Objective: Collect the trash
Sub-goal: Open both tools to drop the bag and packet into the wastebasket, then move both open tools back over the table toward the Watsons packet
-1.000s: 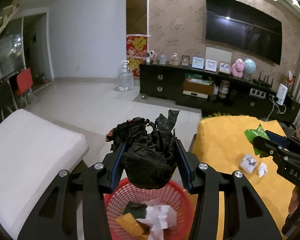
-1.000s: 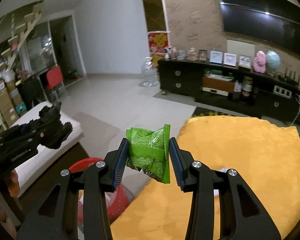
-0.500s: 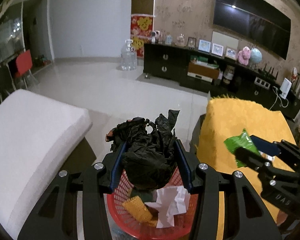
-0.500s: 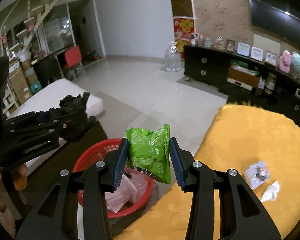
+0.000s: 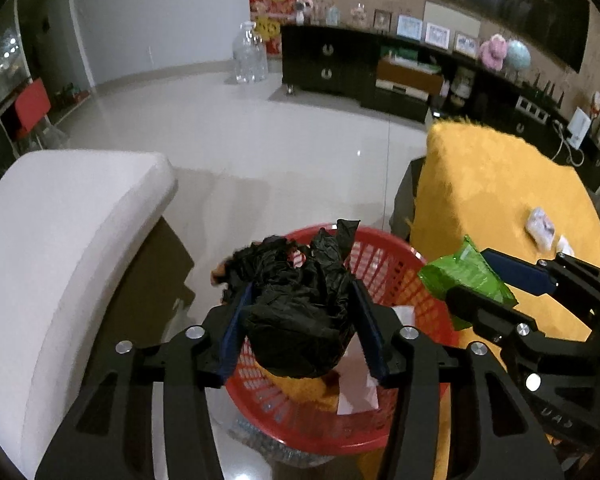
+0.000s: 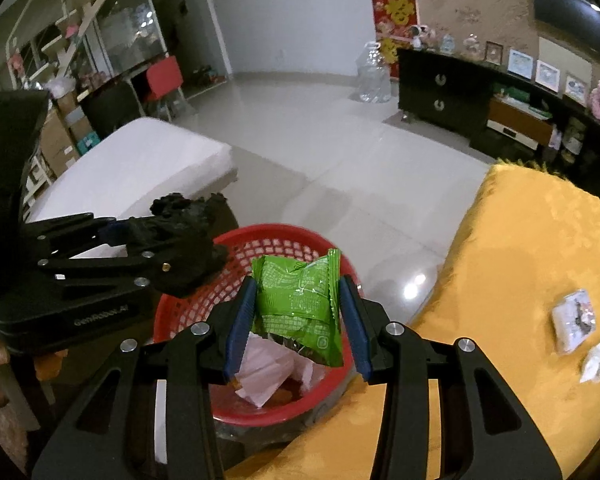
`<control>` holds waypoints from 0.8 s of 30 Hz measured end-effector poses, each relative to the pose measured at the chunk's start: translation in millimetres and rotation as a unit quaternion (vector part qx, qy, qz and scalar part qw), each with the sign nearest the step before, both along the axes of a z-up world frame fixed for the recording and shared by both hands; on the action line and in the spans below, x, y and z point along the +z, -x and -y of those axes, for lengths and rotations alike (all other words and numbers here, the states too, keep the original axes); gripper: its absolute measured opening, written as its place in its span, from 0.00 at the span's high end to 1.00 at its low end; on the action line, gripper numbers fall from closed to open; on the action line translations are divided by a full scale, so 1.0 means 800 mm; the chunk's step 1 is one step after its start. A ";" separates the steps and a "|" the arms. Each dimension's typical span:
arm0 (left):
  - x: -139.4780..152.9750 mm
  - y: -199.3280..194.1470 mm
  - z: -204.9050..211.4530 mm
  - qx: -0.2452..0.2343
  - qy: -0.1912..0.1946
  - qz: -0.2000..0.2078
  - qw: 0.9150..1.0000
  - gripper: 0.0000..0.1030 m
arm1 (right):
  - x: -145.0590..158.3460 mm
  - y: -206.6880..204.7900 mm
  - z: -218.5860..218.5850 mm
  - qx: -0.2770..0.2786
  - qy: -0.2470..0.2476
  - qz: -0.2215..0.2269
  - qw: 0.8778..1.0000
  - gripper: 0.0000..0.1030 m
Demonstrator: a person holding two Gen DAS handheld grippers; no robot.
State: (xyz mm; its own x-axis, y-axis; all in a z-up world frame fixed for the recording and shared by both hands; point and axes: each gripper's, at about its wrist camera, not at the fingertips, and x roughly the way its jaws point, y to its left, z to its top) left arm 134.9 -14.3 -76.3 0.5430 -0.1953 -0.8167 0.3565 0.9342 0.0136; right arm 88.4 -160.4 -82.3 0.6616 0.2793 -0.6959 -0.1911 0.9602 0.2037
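White paper and yellow scraps are seen inside the red basket (image 5: 384, 264). Above it, a crumpled black bag (image 5: 300, 312) is bracketed by the left gripper (image 5: 300, 320), whose jaws are opening. A green wrapper (image 6: 300, 300) is clamped in the narrowly set right gripper (image 6: 298, 312).

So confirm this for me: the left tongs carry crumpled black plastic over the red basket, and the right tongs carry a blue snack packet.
One thing is wrong: the snack packet in the right tongs is green, not blue, as the right wrist view shows. The rest stands: the left tongs, their jaws now opening, have crumpled black plastic between them over the red basket.
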 end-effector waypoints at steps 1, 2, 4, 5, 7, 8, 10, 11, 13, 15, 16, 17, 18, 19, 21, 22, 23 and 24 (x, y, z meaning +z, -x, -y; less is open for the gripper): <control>-0.003 -0.001 -0.001 0.002 -0.004 -0.004 1.000 0.47 | -0.001 0.000 -0.005 0.003 0.001 -0.002 1.000 0.59; -0.005 -0.002 -0.002 0.006 -0.011 -0.009 1.000 0.46 | -0.004 -0.001 -0.007 0.005 0.002 -0.004 1.000 0.59; -0.007 -0.006 -0.004 0.011 -0.013 -0.013 1.000 0.45 | -0.008 -0.001 -0.012 0.009 0.002 -0.008 1.000 0.56; -0.007 -0.006 -0.005 0.012 -0.013 -0.014 1.000 0.45 | -0.009 -0.001 -0.012 0.009 0.001 -0.009 1.000 0.53; -0.006 -0.004 -0.007 0.013 -0.013 -0.012 1.000 0.43 | -0.012 -0.003 -0.012 0.011 -0.001 -0.012 1.000 0.51; -0.005 -0.003 -0.007 0.014 -0.012 -0.011 1.000 0.42 | -0.013 -0.004 -0.011 0.012 -0.004 -0.014 1.000 0.50; -0.003 -0.002 -0.009 0.018 -0.013 -0.008 1.000 0.34 | -0.014 -0.005 -0.010 0.013 -0.009 -0.015 1.000 0.43; -0.002 -0.003 -0.009 0.020 -0.012 -0.009 1.000 0.33 | -0.014 -0.005 -0.010 0.012 -0.011 -0.014 1.000 0.38; 0.000 -0.004 -0.013 0.026 -0.007 -0.007 1.000 0.31 | -0.014 -0.005 -0.009 0.010 -0.011 -0.011 1.000 0.35; 0.004 -0.005 -0.019 0.033 -0.003 -0.005 0.999 0.30 | -0.014 -0.005 -0.008 0.010 -0.011 -0.010 1.000 0.35; 0.006 -0.007 -0.021 0.036 0.000 -0.003 0.999 0.29 | -0.014 -0.005 -0.008 0.009 -0.012 -0.010 1.000 0.35; 0.008 -0.008 -0.021 0.038 0.002 -0.001 0.999 0.29 | -0.013 -0.004 -0.005 0.006 -0.013 -0.009 1.000 0.35; 0.010 -0.008 -0.022 0.040 0.004 0.002 0.999 0.28 | -0.011 -0.004 -0.003 0.004 -0.014 -0.008 1.000 0.35; 0.013 -0.008 -0.021 0.040 0.006 0.005 0.999 0.28 | -0.010 -0.004 0.000 0.002 -0.015 -0.007 1.000 0.34; 0.016 -0.006 -0.021 0.041 0.006 0.013 0.999 0.28 | -0.006 -0.003 0.006 -0.004 -0.017 -0.003 1.000 0.34; 0.019 -0.007 -0.021 0.041 0.007 0.016 0.999 0.28 | -0.003 -0.001 0.009 -0.007 -0.018 -0.001 1.000 0.34; 0.022 -0.007 -0.020 0.041 0.010 0.021 0.999 0.28 | -0.002 0.000 0.011 -0.009 -0.018 0.001 1.000 0.34; 0.025 -0.006 -0.019 0.041 0.014 0.024 0.999 0.28 | 0.001 0.002 0.014 -0.013 -0.018 0.004 1.000 0.33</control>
State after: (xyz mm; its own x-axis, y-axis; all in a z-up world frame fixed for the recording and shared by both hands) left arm 139.8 1.2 -56.4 0.5970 -0.1700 -0.7840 0.2774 0.9607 0.0030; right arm 86.7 -171.8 -81.2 0.6745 0.2866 -0.6803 -0.1683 0.9570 0.2362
